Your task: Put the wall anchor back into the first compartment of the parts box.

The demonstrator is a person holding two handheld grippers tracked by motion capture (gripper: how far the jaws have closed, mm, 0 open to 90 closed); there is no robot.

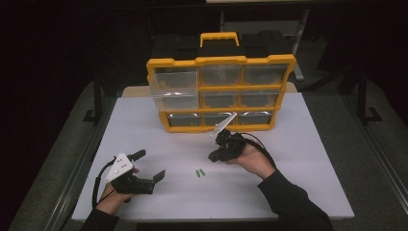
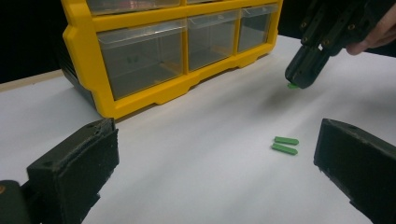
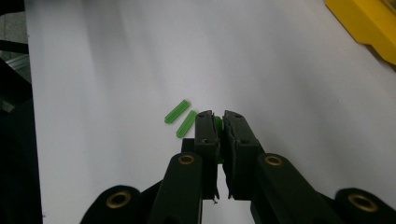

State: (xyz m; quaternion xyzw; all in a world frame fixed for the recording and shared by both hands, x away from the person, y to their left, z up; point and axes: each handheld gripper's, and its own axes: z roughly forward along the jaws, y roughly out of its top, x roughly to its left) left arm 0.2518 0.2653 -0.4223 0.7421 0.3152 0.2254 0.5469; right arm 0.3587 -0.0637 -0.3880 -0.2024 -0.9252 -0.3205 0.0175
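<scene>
Right gripper view: right gripper (image 3: 218,122) jaws are clamping a small green plastic peg (image 3: 218,124), its tip peeking out between the pads, lifted clear of the white counter (image 3: 116,56). Two matching green pegs (image 3: 182,117) are lying side by side just beside the jaws, probably waiting their turn. Left gripper (image 2: 210,154) is idling with jaws wide apart, holding nothing. Yellow drawer organiser with clear plastic drawers (image 1: 220,91) is standing at the counter's far side, likely the peg's destination.
</scene>
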